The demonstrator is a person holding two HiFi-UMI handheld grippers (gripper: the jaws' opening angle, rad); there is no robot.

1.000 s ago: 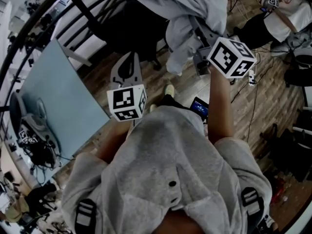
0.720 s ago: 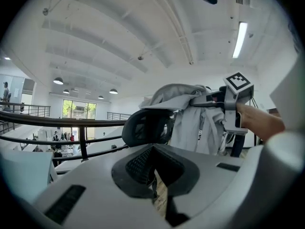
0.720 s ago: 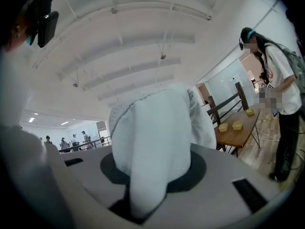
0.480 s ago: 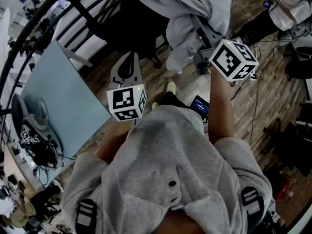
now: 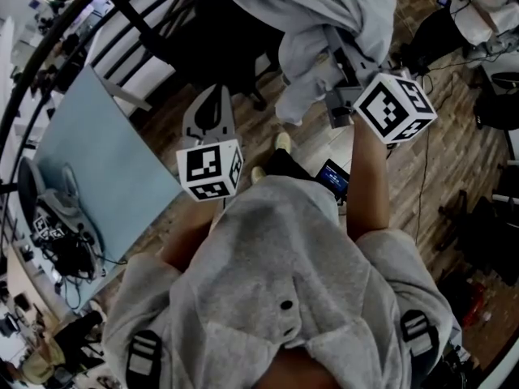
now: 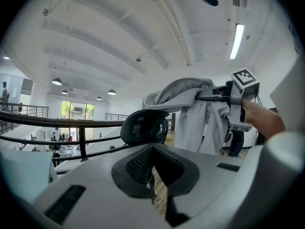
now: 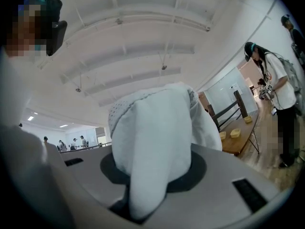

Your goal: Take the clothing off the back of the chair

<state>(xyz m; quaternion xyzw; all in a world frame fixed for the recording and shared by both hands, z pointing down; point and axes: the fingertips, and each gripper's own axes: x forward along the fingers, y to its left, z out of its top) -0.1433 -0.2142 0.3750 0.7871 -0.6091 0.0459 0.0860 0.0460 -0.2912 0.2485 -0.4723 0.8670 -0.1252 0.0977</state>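
Open-plan office or lab, mezzanine level. Evidence was a black metal railing (image 6: 57, 123) above distant desks, a black mesh office chair (image 6: 143, 126), a pale blue rectangular tabletop (image 5: 105, 168), a brown wood-plank floor (image 5: 454, 160) and a ceiling tube light (image 6: 236, 41).

Wood-plank floor (image 5: 454, 160) pretty much everywhere. Standing right on it: black office chair (image 5: 207, 47) up top, pair of pale shoes (image 5: 281, 144) a bit below, thin cable (image 5: 419, 193) trailing down the right side. Pale blue table (image 5: 105, 168) over on the left, with a messy clump of wires and gear (image 5: 61, 233) at its left edge, can't tell if actually on it. Off in the right gripper view, wooden table (image 7: 240, 144) with a few small yellowish blocks (image 7: 235, 133) sitting on top.
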